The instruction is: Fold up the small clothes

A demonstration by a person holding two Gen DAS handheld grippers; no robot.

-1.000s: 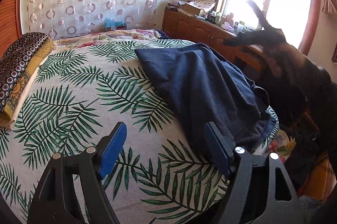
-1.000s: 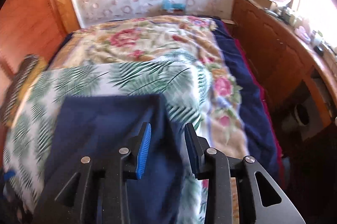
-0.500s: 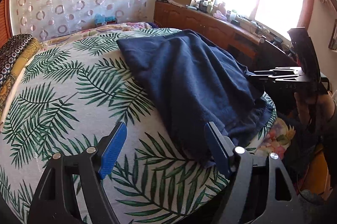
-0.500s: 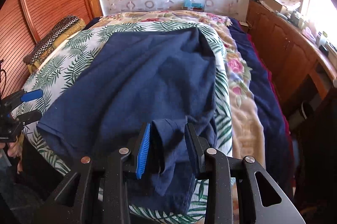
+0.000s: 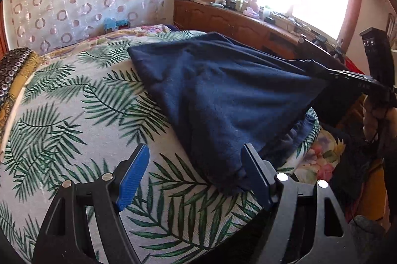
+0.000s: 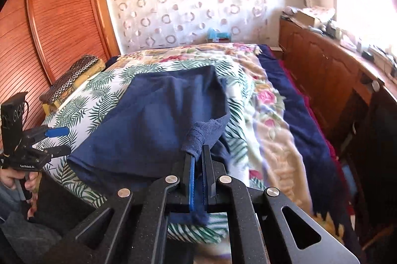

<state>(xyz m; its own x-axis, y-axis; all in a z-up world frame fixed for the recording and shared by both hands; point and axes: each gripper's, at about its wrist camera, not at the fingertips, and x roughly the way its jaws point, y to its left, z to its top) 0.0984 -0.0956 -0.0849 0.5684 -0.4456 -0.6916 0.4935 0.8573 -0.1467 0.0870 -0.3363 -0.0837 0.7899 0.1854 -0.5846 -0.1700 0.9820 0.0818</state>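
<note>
A dark blue garment (image 5: 218, 90) lies spread on the palm-leaf bedcover (image 5: 74, 115); it also shows in the right wrist view (image 6: 153, 122). My right gripper (image 6: 197, 154) is shut on a near corner of the garment and lifts it off the bed; in the left wrist view the right gripper (image 5: 347, 76) shows at the right with cloth stretched from it. My left gripper (image 5: 196, 164) is open, low over the bed, its right finger touching the garment's near corner. In the right wrist view the left gripper (image 6: 53, 139) is at the far left, open.
A folded patterned cloth (image 6: 72, 80) lies at the bed's left edge. A wooden dresser (image 6: 335, 70) with clutter runs along the right under a bright window. A floral blanket (image 6: 270, 115) covers the bed's right side. A wooden wardrobe (image 6: 62, 23) stands left.
My right gripper came down to the garment's near corner, closed on it and lifted it. My left gripper stayed open and moved a little closer to the other corner.
</note>
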